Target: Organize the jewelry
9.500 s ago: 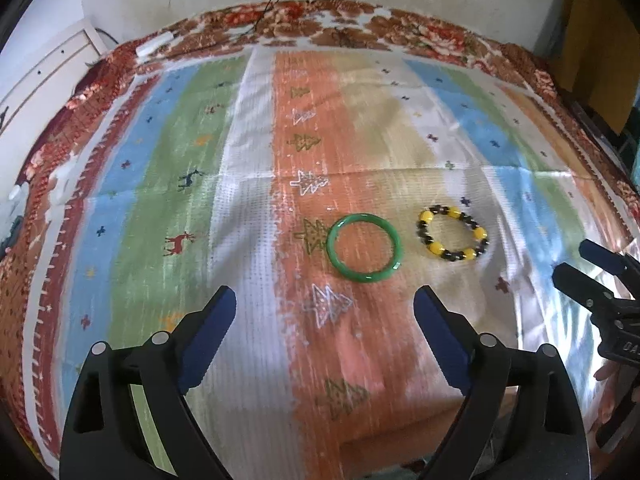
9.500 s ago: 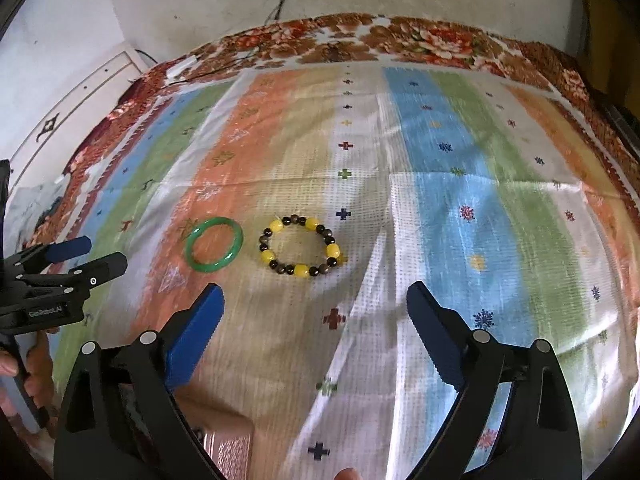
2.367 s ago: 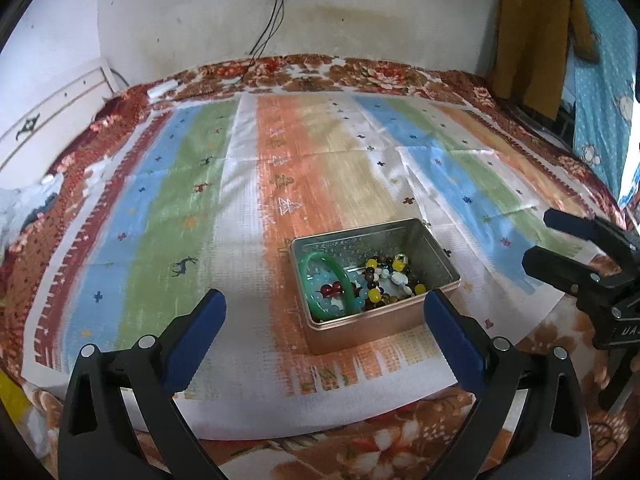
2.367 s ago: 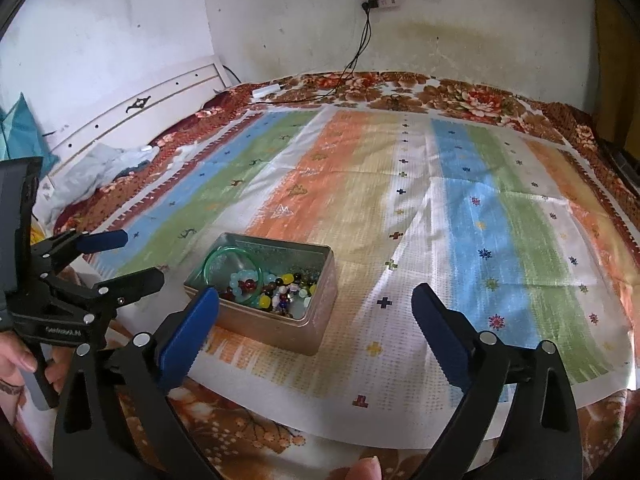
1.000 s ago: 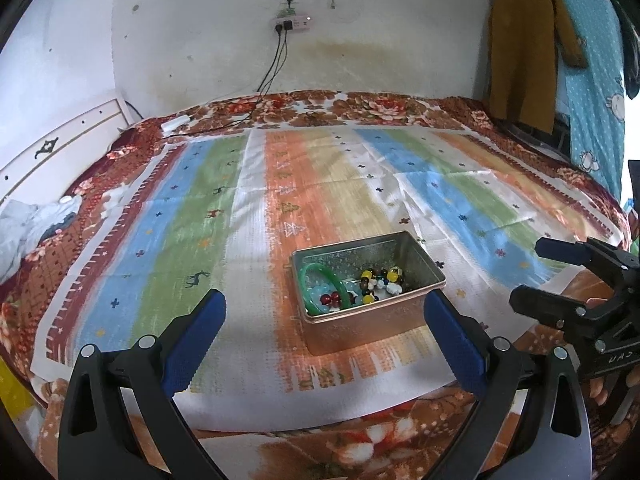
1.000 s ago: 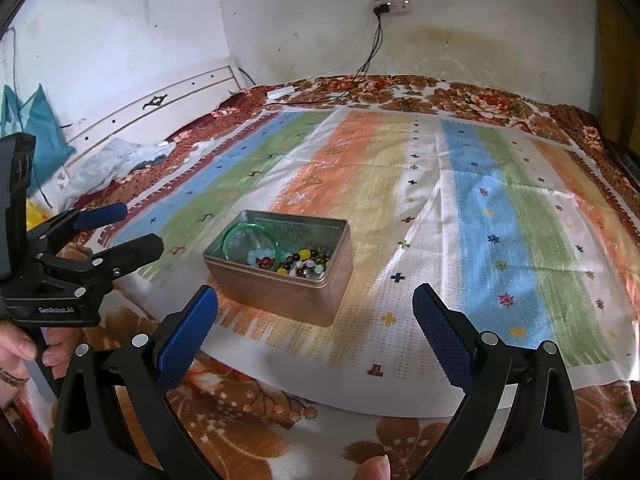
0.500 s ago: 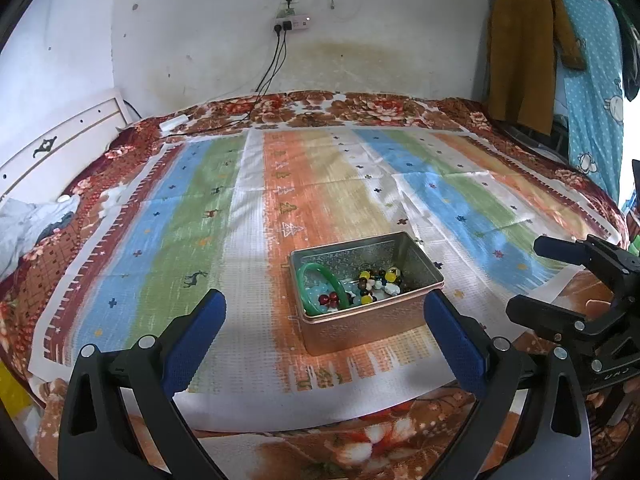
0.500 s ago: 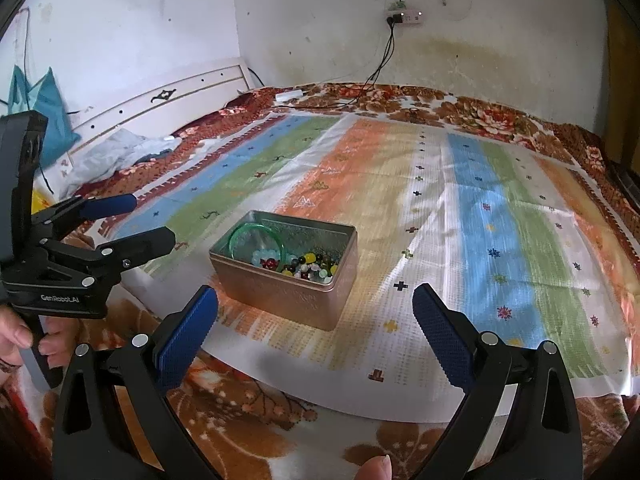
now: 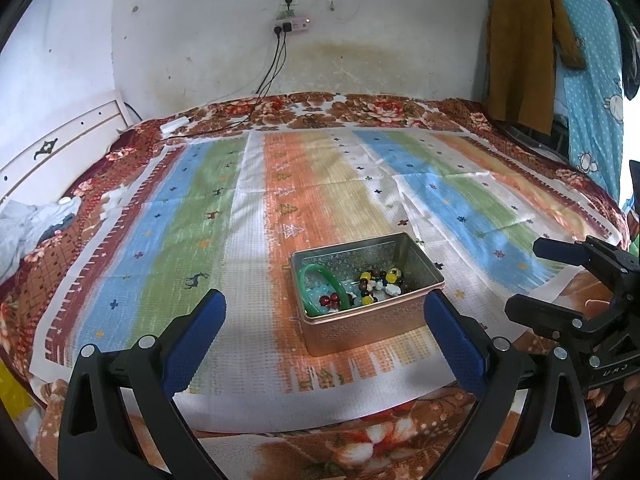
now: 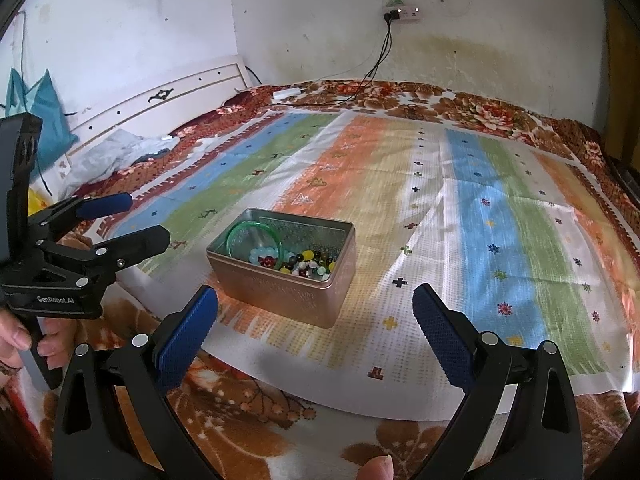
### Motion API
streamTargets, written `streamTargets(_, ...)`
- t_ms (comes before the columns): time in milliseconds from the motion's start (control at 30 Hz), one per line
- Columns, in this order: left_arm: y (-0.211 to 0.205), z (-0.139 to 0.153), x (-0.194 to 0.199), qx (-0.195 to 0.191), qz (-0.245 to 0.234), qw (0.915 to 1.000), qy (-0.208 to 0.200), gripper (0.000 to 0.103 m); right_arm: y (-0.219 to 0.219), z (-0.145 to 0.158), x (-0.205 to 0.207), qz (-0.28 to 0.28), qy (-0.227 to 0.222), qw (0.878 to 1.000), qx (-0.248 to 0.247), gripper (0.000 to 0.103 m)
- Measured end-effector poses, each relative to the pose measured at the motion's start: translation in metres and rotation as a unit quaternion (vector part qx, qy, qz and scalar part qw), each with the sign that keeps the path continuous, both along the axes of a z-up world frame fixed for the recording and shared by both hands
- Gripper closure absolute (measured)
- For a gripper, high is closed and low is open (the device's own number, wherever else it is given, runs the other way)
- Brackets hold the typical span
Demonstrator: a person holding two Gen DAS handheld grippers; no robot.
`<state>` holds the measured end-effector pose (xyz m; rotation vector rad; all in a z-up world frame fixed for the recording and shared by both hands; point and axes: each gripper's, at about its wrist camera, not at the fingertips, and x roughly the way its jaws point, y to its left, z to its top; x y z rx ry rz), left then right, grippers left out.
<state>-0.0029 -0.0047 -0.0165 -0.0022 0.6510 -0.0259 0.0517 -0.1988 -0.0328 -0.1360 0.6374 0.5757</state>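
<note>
Both grippers are wide open and hold nothing. I see my left gripper (image 9: 324,332) low in its own camera, with its two blue pads far apart. It hangs above the near edge of the bed. My right gripper (image 10: 316,326) looks the same in its camera, blue pads far apart, nothing between them.

From the left camera I can also see the right gripper off to the right side, over the flowery blanket (image 9: 360,444). From the right camera I see the left gripper off to the left side, with a hand (image 10: 16,336) around its handle.

Between the two grippers sits a metal tin (image 9: 366,326). It has no lid on it. It stands on the striped cloth (image 9: 200,216), on the orange stripe, close to the cloth's near edge. Neither gripper touches the tin.

Inside the tin I see a green bangle (image 9: 322,288). It is tilted and leans at the left end of the tin. Next to it, toward the right, lies a pile of beads (image 9: 376,284) in yellow, dark, red and white. I cannot tell which beads belong to which string.

A power strip (image 9: 292,24) hangs on the wall behind the bed, with black cords going down from it. A brown coat (image 9: 520,48) hangs at the right.
</note>
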Motion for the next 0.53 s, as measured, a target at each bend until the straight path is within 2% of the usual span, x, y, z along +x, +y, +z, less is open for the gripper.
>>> streamTargets(533, -0.0019, -0.0015, 0.0008, 0.004, -0.007, 1.0000, 0.005, 0.006, -0.0019, -0.0022, 0.0018, -0.005, 0.003, 1.000, 0.002, 0.004)
